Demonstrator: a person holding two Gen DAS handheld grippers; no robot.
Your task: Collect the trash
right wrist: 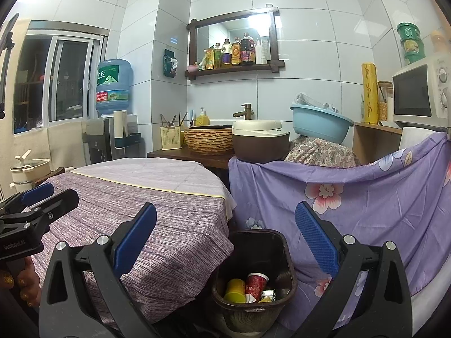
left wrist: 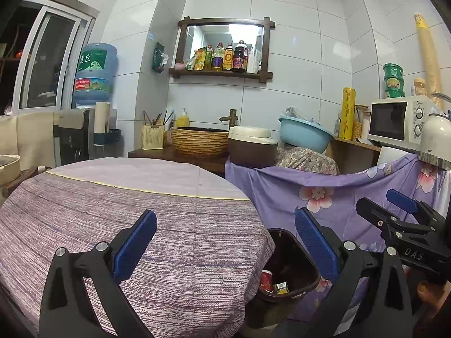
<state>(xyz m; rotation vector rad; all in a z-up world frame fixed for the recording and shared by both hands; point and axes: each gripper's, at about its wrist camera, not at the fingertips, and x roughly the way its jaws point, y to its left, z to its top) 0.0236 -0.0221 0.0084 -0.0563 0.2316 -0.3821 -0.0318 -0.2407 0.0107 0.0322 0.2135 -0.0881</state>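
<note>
Left wrist view
Left gripper [left wrist: 225,249]: its jaws stand wide apart and hold nothing; one blue pad hangs over the table, the other over the bin's right side.
Table [left wrist: 118,214]: round, under a striped purple cloth, filling the near left.
Trash bin [left wrist: 305,264]: dark brown, on the floor just right of the table's edge, low between the pads and nearer the right one.
Trash seen here: two pieces, a red cup [left wrist: 266,280] and a small foil wrapper [left wrist: 280,287]; the table edge hides the rest of the inside.
Right gripper [left wrist: 406,222]: at the far right edge, only part of it shows, so I cannot tell its opening from here.
Floral sheet [left wrist: 338,197]: purple, draped behind the bin.

Right wrist view
Right gripper [right wrist: 225,246]: spread wide and empty, both blue pads clear of everything.
Trash bin [right wrist: 283,253]: below and between the pads, about centred, its whole opening in sight.
Trash seen here: three pieces counted, a yellow cup [right wrist: 235,290], a red cup [right wrist: 256,281] and a foil wrapper [right wrist: 267,295]; the yellow one shows only in this view.
Left gripper [right wrist: 39,200]: at the far left over the table edge, partly cut off.
Rice cooker [right wrist: 260,140]: one, on the counter beyond the sheet.
Blue basin [right wrist: 320,125]: one, right of the cooker.
</note>
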